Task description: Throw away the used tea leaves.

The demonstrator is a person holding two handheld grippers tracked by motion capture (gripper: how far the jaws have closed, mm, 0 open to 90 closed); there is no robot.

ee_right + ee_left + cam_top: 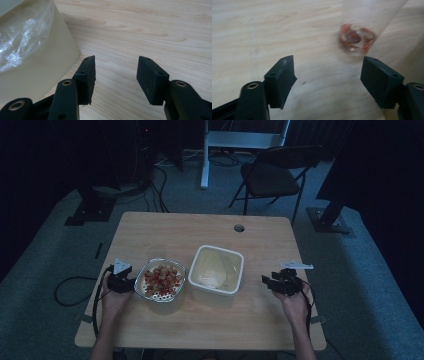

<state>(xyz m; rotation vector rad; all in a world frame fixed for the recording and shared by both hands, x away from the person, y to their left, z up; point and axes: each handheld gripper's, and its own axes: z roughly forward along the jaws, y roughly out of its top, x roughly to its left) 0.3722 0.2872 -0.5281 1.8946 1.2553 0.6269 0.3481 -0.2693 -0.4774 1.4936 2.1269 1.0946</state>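
Observation:
A clear bowl [160,280] of red and pale food pieces sits left of centre on the wooden table [200,325]. Just to its right stands a white square tub [218,269] lined with clear plastic film. My left gripper [131,282] rests at the bowl's left rim, open; in the left gripper view it [328,62] frames bare wood, with the blurred bowl [357,37] just beyond the right jaw. My right gripper [266,281] lies open to the right of the tub, apart from it. In the right gripper view it [116,60] holds nothing, and the tub [37,62] with its film [22,37] sits at left.
A round cable hole [239,227] pierces the table's far side. Behind the table stand a dark folding chair [272,172] and a white stand [240,140]. Cables [70,290] trail on the carpet at left. Bare wood lies in front of the bowl and tub.

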